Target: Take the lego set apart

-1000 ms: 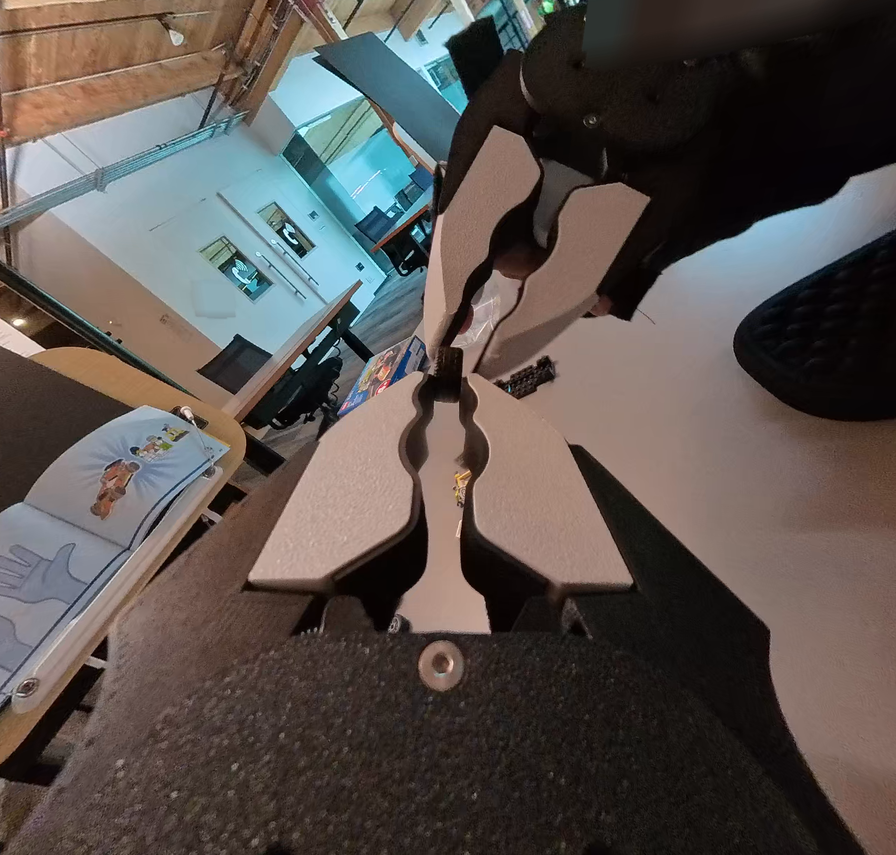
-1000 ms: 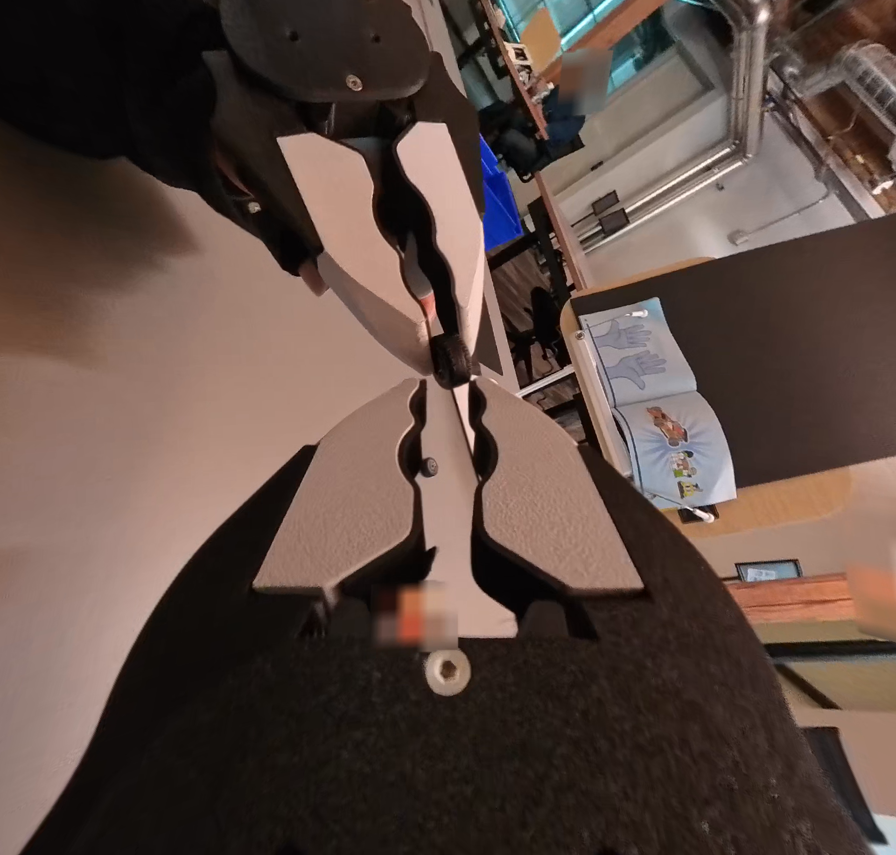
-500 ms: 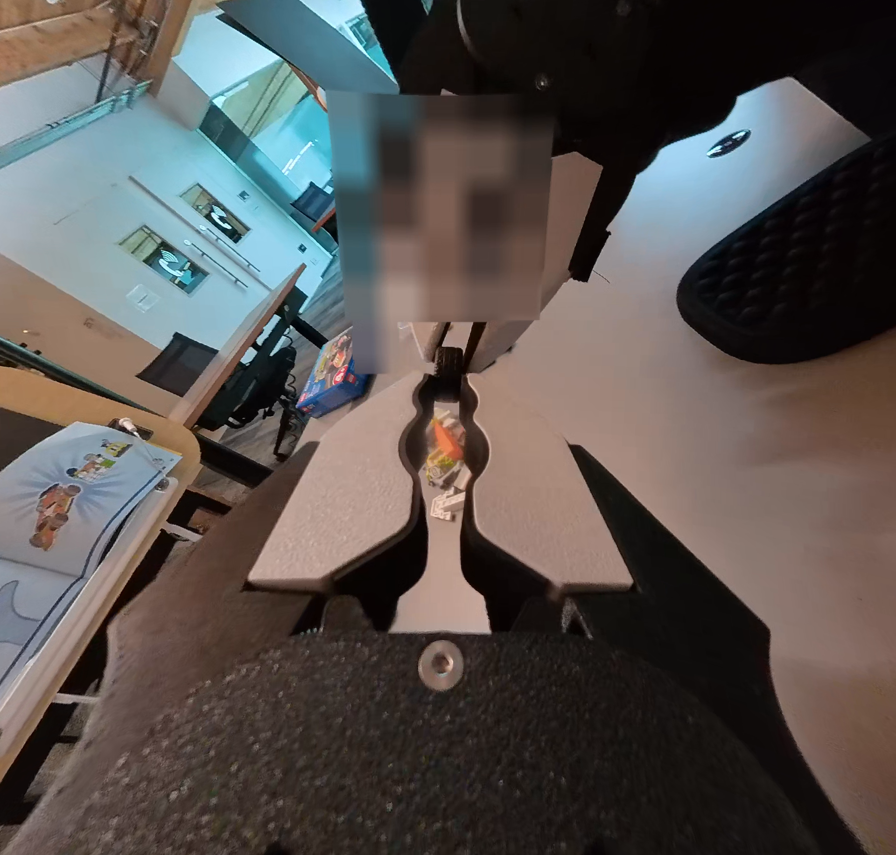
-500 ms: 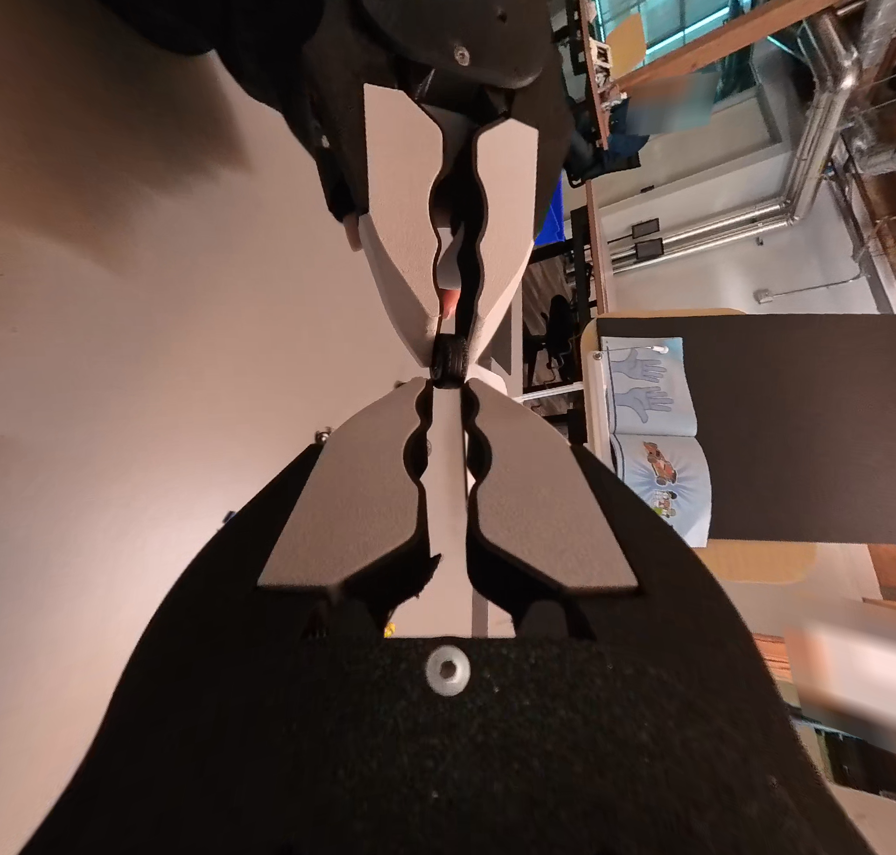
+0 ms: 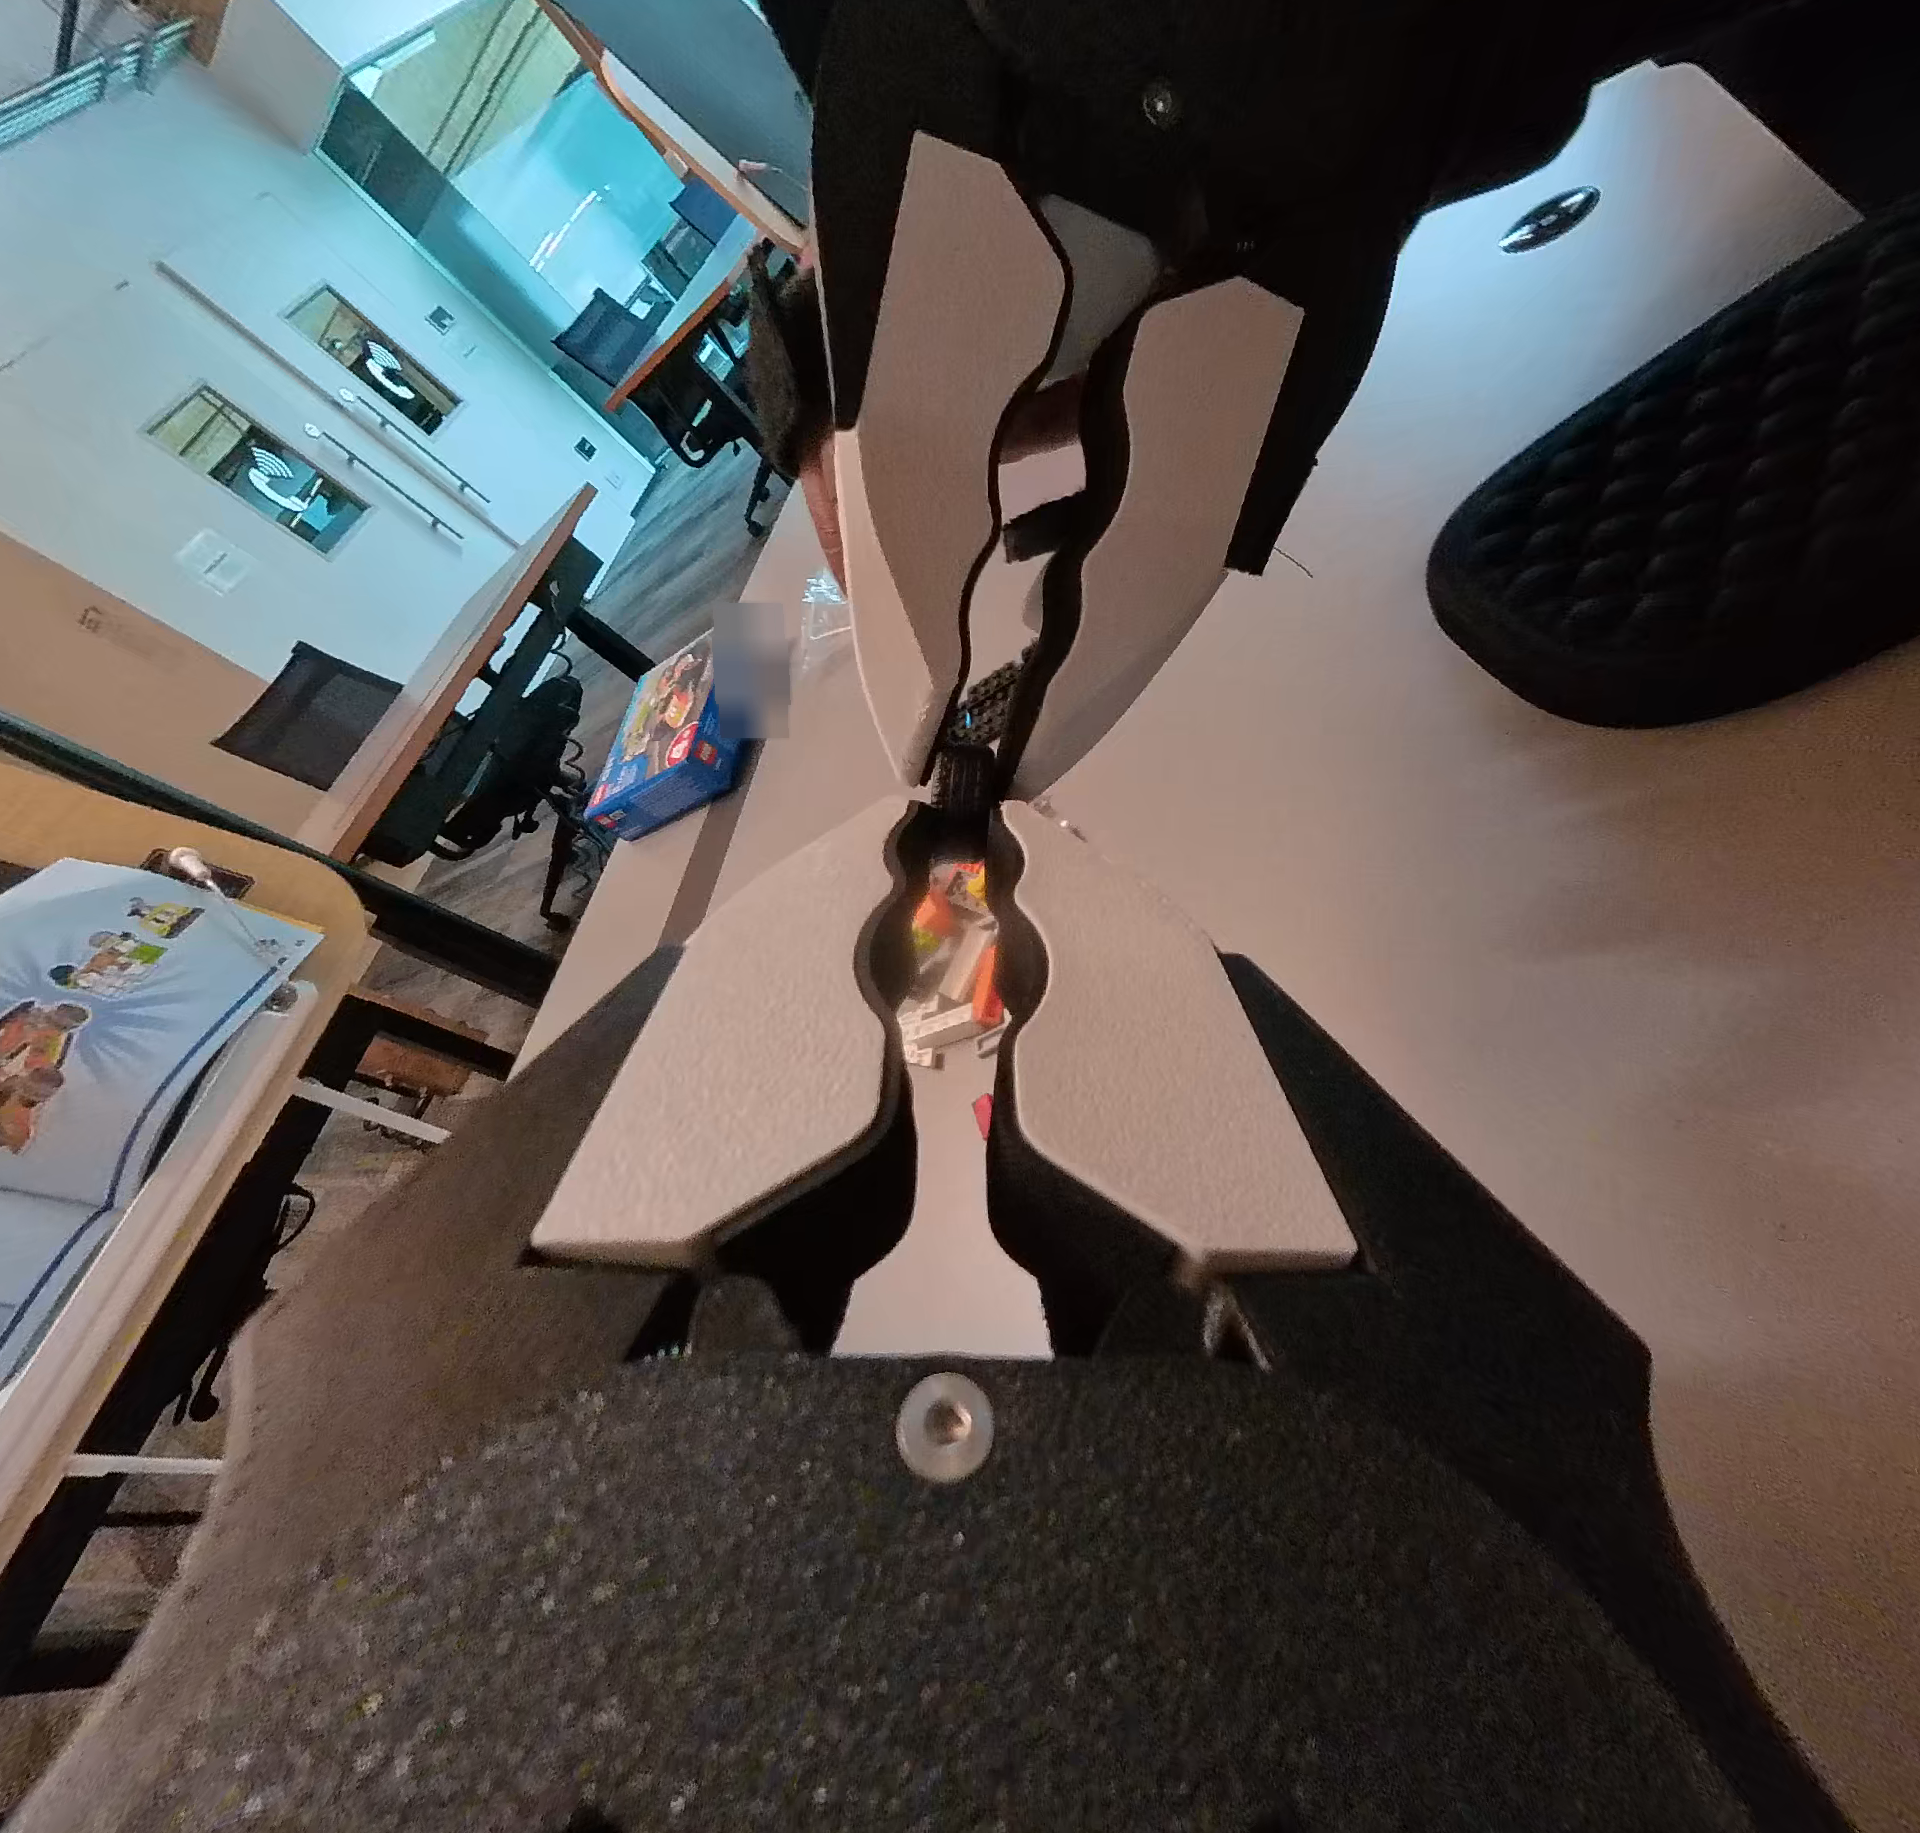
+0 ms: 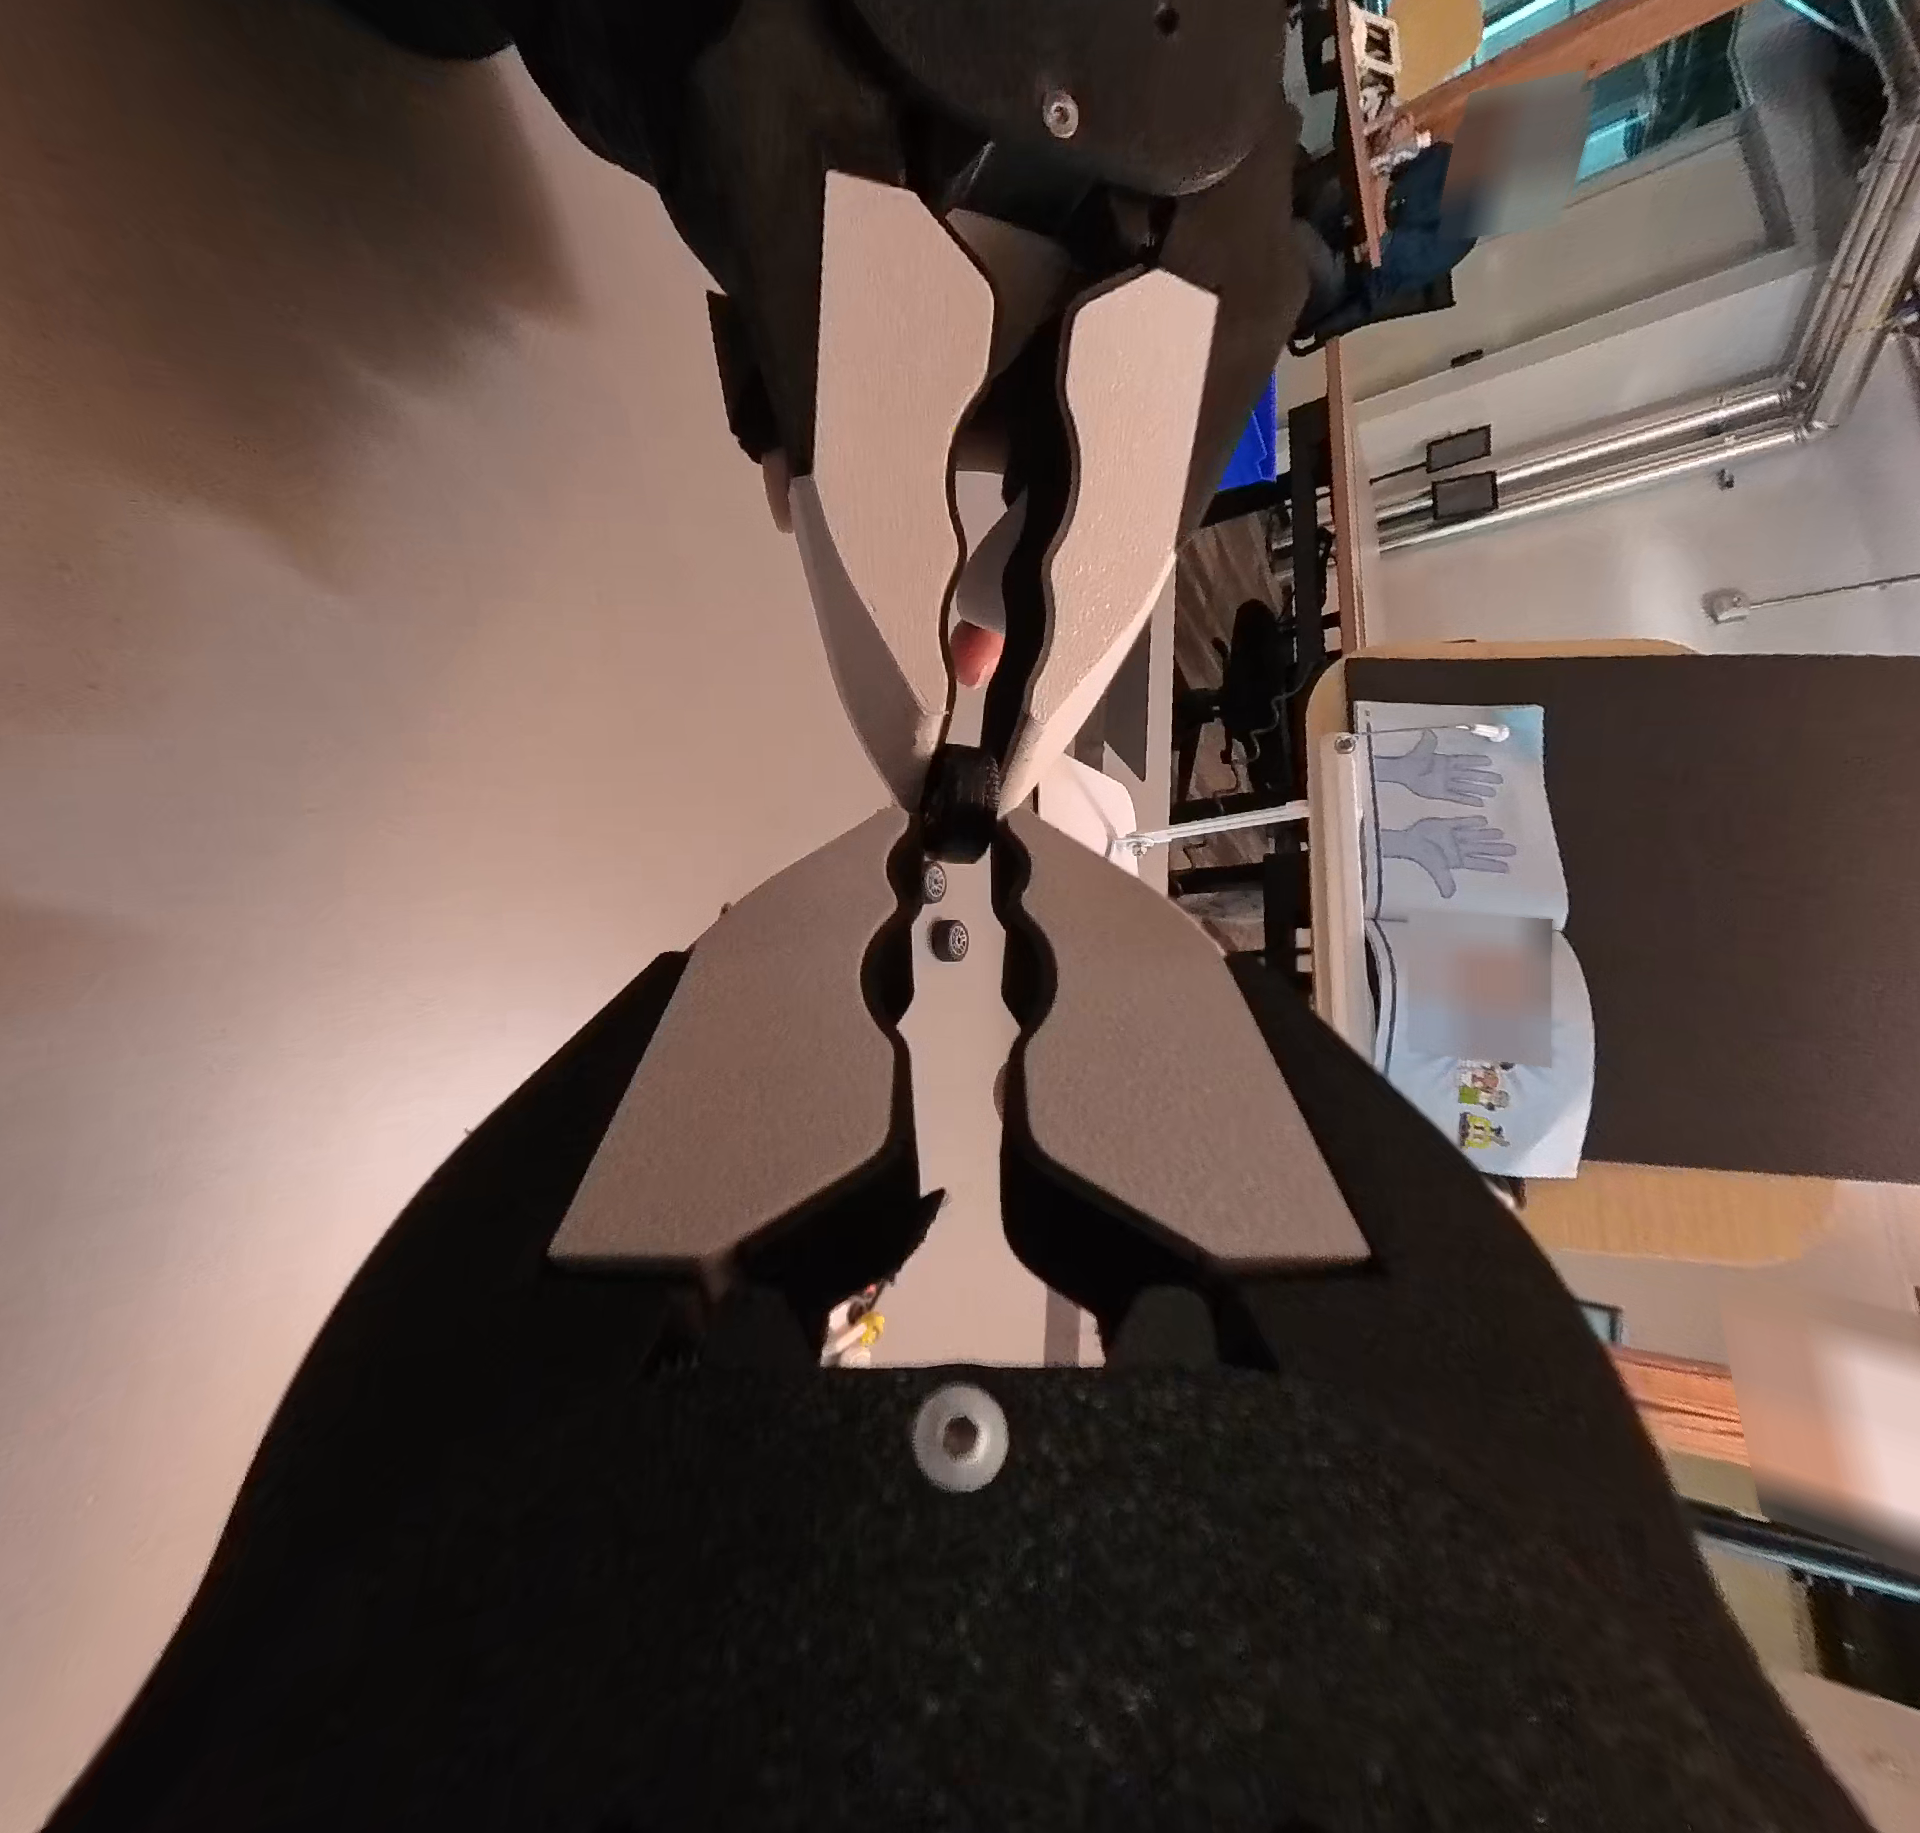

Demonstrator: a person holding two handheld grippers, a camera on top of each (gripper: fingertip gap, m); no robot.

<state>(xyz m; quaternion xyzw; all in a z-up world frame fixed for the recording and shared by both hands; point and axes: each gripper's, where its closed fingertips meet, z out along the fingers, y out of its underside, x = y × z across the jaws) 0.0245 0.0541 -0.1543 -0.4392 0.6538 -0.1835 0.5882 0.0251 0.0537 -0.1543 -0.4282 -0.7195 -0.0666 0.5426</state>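
The left claw (image 5: 961, 807) and the right claw (image 6: 961, 827) meet tip to tip, both pinching one small black wheel piece (image 6: 961, 801) above the table (image 5: 1455, 952). Many loose bricks (image 5: 951, 962) and two wheels (image 6: 948, 936) lie below, so most seems apart. The blue box (image 5: 665, 744) carries print, not given here.

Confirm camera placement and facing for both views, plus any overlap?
Left wrist view: on the left gripper, facing along its fingers across the white table at the right gripper; loose bricks below.
Right wrist view: on the right gripper, facing the left gripper; a fingertip shows.
Shared: small black tyre pinched by both, open booklet.
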